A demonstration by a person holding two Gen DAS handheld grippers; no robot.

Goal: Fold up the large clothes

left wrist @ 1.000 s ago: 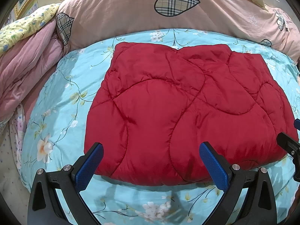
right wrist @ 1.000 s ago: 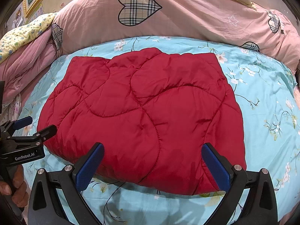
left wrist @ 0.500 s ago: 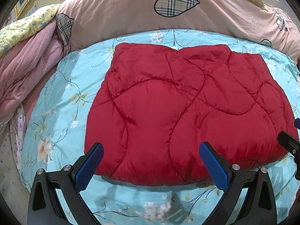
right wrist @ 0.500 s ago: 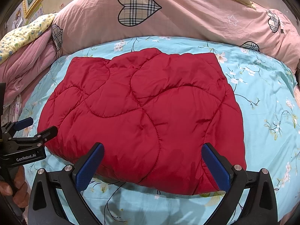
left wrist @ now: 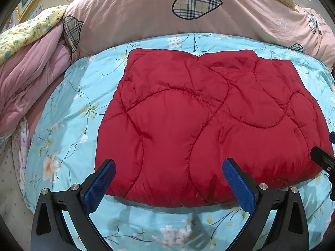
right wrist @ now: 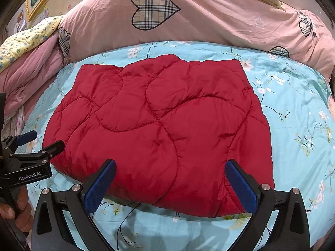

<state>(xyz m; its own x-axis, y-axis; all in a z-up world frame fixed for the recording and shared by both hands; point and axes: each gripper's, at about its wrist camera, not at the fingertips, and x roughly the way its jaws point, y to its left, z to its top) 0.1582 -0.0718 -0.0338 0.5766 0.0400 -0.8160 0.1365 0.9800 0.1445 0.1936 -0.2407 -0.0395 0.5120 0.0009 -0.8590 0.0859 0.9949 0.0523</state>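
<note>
1. While both tools hover at the near edge of the bed, the left tool [left wrist: 168,183] has its blue pads spread wide, released and grasping nothing.
2. Just the same, the right tool [right wrist: 170,183] stands released, its pads apart over the near hem (neither pad pinches any cloth).
3. Between and beyond the pads lies the red quilted jacket [left wrist: 209,125], folded into a compact puffy block, flat on the bed.
4. Under it spreads the light-blue floral sheet [left wrist: 69,129], bare on all sides of the jacket.
5. Farther back a pink duvet with plaid hearts [right wrist: 188,16] is heaped along the head of the bed.
6. At the left a yellow printed blanket [left wrist: 27,35] tops a pink pile.
</note>
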